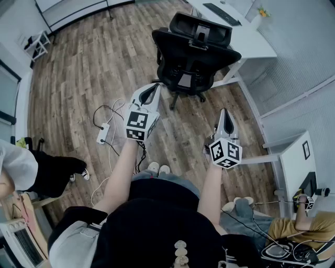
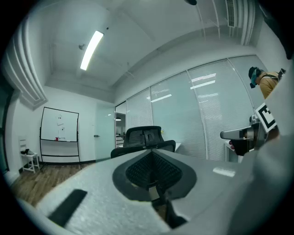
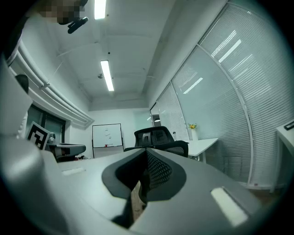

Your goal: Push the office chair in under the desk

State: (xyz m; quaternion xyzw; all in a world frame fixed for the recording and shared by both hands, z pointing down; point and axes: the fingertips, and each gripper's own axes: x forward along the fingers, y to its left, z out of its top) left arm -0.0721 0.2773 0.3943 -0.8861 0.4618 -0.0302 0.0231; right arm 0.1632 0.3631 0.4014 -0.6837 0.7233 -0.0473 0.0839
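Note:
A black mesh office chair (image 1: 192, 51) stands on the wood floor, its back towards me, just off the near corner of the white desk (image 1: 255, 42). It also shows ahead in the left gripper view as the chair (image 2: 144, 137) and in the right gripper view as the chair (image 3: 158, 137) beside the desk (image 3: 205, 144). My left gripper (image 1: 155, 88) is held level, shut and empty, its tip a short way from the chair's back. My right gripper (image 1: 225, 112) is also shut and empty, lower right of the chair and further from it.
A white power strip (image 1: 103, 133) with loose cables lies on the floor to the left. A keyboard (image 1: 222, 13) and a small plant (image 1: 263, 11) sit on the desk. A second white desk (image 1: 293, 157) stands at right. People sit at left (image 1: 52, 172) and lower right (image 1: 296, 230). A whiteboard (image 2: 59, 128) stands at the far wall.

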